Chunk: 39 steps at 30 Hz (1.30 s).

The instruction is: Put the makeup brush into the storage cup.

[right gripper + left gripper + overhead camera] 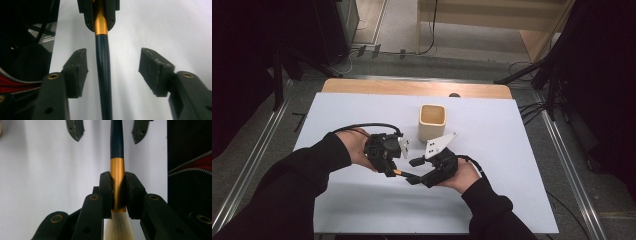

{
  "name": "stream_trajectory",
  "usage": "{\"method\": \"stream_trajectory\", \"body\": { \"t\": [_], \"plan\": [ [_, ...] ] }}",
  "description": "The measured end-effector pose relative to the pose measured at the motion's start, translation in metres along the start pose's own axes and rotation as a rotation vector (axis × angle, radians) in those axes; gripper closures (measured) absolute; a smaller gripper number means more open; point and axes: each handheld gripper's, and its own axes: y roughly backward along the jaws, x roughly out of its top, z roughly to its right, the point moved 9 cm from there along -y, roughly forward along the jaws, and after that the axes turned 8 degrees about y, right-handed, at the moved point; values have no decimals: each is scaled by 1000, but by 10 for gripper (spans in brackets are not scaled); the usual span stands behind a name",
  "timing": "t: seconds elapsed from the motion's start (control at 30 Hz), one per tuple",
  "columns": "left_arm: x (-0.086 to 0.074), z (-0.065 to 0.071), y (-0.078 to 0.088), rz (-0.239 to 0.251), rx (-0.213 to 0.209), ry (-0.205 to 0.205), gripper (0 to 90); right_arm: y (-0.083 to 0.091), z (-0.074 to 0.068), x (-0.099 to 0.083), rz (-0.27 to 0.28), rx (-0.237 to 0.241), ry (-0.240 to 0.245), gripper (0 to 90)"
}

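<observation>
A brush [117, 147] with a dark handle, a gold ferrule and pale bristles hangs above the white table. My left gripper [118, 192] is shut on the gold ferrule, and the bristles point back toward its camera. In the high view the left gripper [393, 171] and the right gripper [414, 171] face each other at the table's middle, with the brush [399, 173] between them. My right gripper [116, 72] stands open around the dark handle [103, 75], and neither pad touches it. The right gripper's fingertips [75, 128] flank the handle in the left gripper view.
A beige square cup [432, 121] stands upright just behind the two grippers. The white table cover [512, 150] has bare room on both sides and in front. A wooden edge [412, 87] runs along the back. Dark sleeves come in from the bottom.
</observation>
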Motion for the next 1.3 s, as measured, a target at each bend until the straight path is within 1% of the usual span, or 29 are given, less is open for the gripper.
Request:
{"method": "stream_trajectory", "body": {
  "t": [0.03, 0.1, 0.13, 0.17, 0.2, 0.27, 0.3, 0.37, 0.4, 0.47, 0.5, 0.63, 0.67, 0.7, 0.73, 0.83, 0.9, 0.97, 1.0, 1.07, 1.1, 1.13, 1.2, 1.23, 1.27, 1.3],
  "plan": [
    [0, 0, 0, 0, 0, 0, 784, -1, 1, 0, 4, 2, -7, 436],
    [1, 1, -3, -15, -22, 3, 784, -4, 0, 2, 17, 7, -18, 489],
    [1, 1, -5, -21, -19, -8, 784, -5, -1, 3, 26, 11, -15, 493],
    [1, 1, -5, -21, -19, -8, 784, -6, -1, 4, 31, 12, -13, 519],
    [2, 1, -7, -44, -24, -12, 784, -8, -2, 4, 32, 13, -9, 538],
    [4, 2, -7, -42, -38, -10, 784, -11, -4, 4, 26, 14, -3, 575],
    [5, 2, -7, -45, -34, -12, 784, -13, -6, 4, 22, 29, -8, 594],
    [6, 2, -7, -48, -40, -14, 784, -15, -7, 3, 17, 34, -9, 605],
    [6, 2, -8, -60, -33, -16, 784, -18, -9, 2, 6, 43, -10, 650],
    [7, 3, -8, -60, -44, -12, 784, -19, -9, 2, 3, 47, -12, 692],
    [7, 3, -8, -60, -44, -12, 784, -19, -9, 2, 3, 47, -12, 692],
    [9, 1, -7, -56, -41, -5, 784, -20, -10, 2, 11, 55, -21, 757],
    [9, 1, -7, -54, -48, -3, 784, -20, -10, 2, 11, 58, -18, 772],
    [9, 1, -7, -51, -52, -2, 784, -19, -10, 2, 12, 61, -17, 778],
    [9, 2, -7, -44, -58, 7, 784, -19, -10, 2, 11, 62, -16, 781],
    [9, 1, -6, -42, -54, 5, 782, -18, -10, 3, 12, 61, -13, 784],
    [9, 1, -6, -35, -62, 4, 778, -18, -10, 3, 16, 63, -12, 786],
    [9, -1, -5, -15, -64, 28, 754, -17, -10, 3, 16, 62, -9, 788],
    [9, -2, -4, 1, -74, 30, 689, -16, -9, 3, 10, 60, -11, 788],
    [10, -5, 1, 51, -72, 45, 564, -15, -8, 2, 8, 55, -8, 788],
    [10, -5, 1, 51, -72, 45, 531, -13, -8, 1, 6, 53, -15, 788],
    [9, -6, 4, 76, -72, 51, 531, -13, -8, 1, 6, 53, -15, 788],
    [7, -11, 11, 164, -58, 71, 401, -9, -5, 0, 12, 41, -14, 788],
    [5, -13, 14, 207, -44, 83, 373, -8, -5, 0, 16, 36, -16, 788],
    [4, -13, 16, 237, -43, 99, 347, -6, -4, 0, 19, 36, -17, 788],
    [2, -15, 18, 265, -44, 108, 340, -5, -4, -1, 18, 34, -19, 788]
  ]
}}
